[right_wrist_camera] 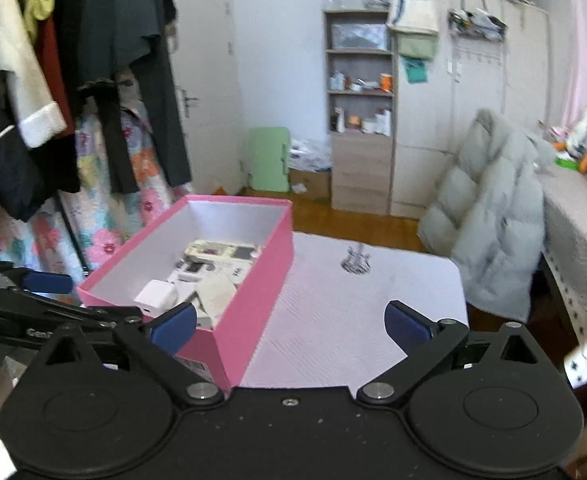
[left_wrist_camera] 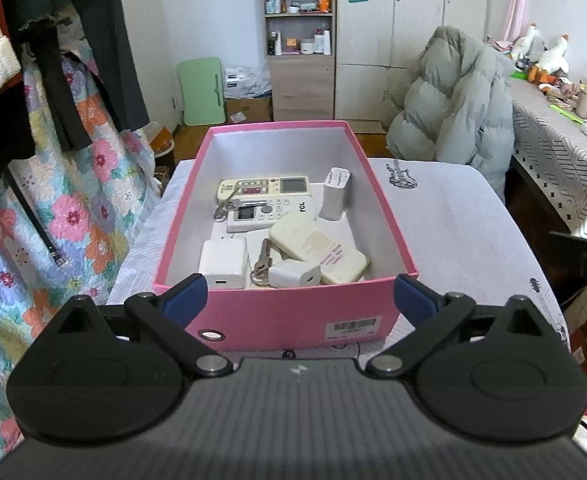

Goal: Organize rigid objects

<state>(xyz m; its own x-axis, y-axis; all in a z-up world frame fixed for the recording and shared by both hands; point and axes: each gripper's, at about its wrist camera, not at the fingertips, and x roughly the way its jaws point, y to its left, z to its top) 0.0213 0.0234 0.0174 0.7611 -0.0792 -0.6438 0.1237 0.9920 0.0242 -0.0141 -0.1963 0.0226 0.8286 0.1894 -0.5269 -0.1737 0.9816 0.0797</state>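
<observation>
A pink box [left_wrist_camera: 285, 316] stands on the white-clothed table [left_wrist_camera: 453, 232]. Inside lie a cream remote with a screen [left_wrist_camera: 263, 189], a white remote [left_wrist_camera: 271, 214], a face-down cream remote [left_wrist_camera: 319, 248], a white charger cube [left_wrist_camera: 222, 263], a smaller charger [left_wrist_camera: 293, 274], a tall white adapter [left_wrist_camera: 335, 194] and keys [left_wrist_camera: 261, 264]. My left gripper [left_wrist_camera: 299, 294] is open, its blue pads on either side of the box's near end, holding nothing. My right gripper [right_wrist_camera: 290, 327] is open and empty at the near right corner of the box [right_wrist_camera: 253, 292], over the table [right_wrist_camera: 353, 312].
Hanging clothes [right_wrist_camera: 93, 60] and a floral quilt [left_wrist_camera: 73, 200] crowd the left side. A grey puffer jacket [left_wrist_camera: 453, 100] drapes a chair behind the table. A desk with a patterned cloth [left_wrist_camera: 553, 148] stands at the right, a shelf unit [left_wrist_camera: 299, 40] at the back wall.
</observation>
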